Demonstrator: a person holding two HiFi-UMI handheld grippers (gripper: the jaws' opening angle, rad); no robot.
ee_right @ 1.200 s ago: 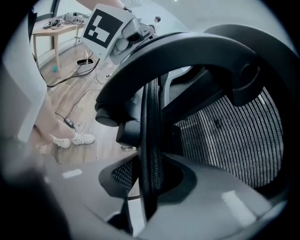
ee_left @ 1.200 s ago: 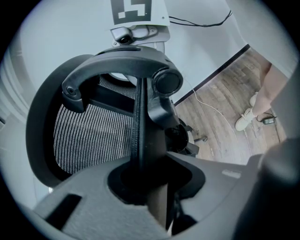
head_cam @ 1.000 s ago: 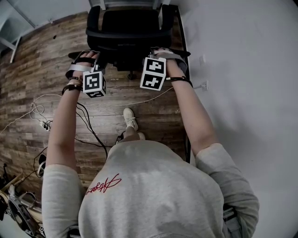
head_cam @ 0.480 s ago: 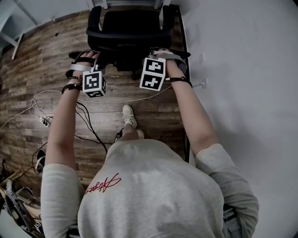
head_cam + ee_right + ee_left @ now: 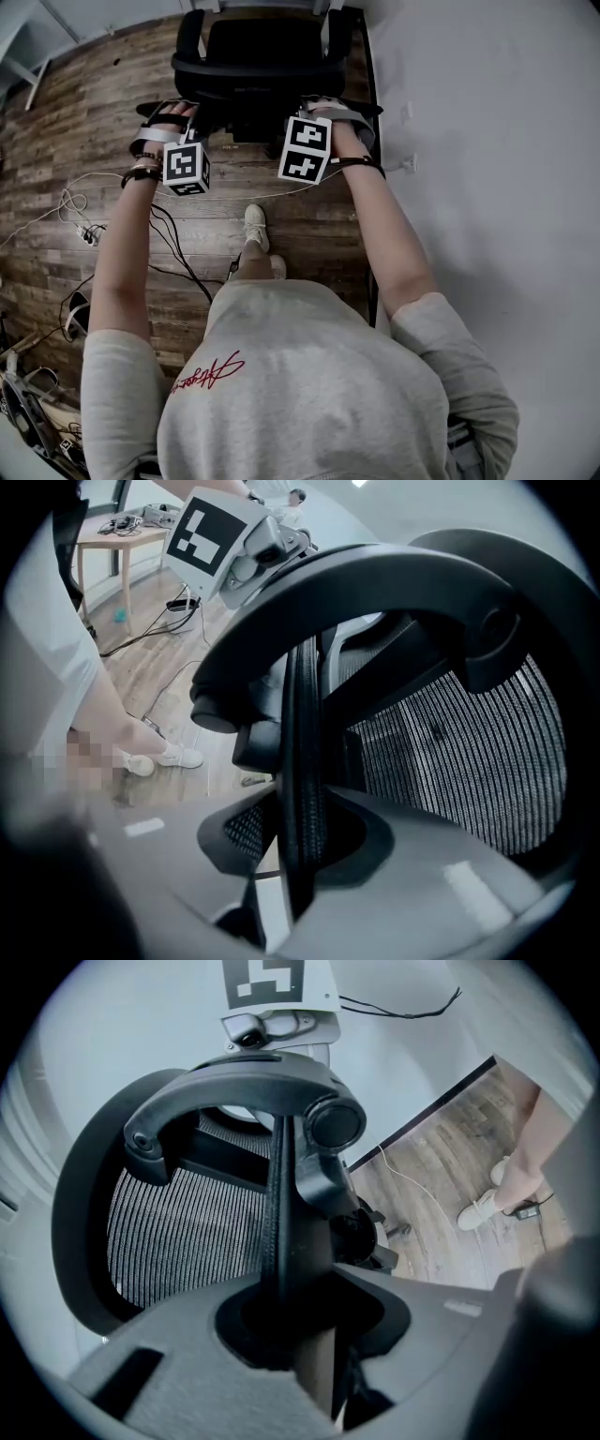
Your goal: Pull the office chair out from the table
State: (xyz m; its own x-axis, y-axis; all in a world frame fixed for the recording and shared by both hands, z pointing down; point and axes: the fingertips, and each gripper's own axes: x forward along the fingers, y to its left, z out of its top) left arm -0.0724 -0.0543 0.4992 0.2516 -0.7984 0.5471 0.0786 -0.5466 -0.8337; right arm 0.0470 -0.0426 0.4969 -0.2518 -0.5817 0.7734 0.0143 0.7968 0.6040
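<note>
1. Wood-plank floor [image 5: 84,122] fills the room below you, with a white wall [image 5: 487,141] along your right. The worktop [image 5: 262,5] shows only as a pale strip at the far edge of the head view.
2. Your office chair [image 5: 262,56] stands on that floor just this side of the worktop, with its mesh backrest [image 5: 178,1232] turned toward you.
3. Your left claw [image 5: 305,1326] is clamped on the backrest's left rim and your right claw [image 5: 300,846] on its right rim. The thin black frame runs up between each pair of jaws.
4. Gripping both sides probably keeps the chair from swivelling as you draw it back. The chair is near the worktop, so the pull looks unfinished.
5. Loose cables [image 5: 84,211] lie on the floor to your left, well apart from the chair, and your shoe [image 5: 254,227] is planted behind it.
</note>
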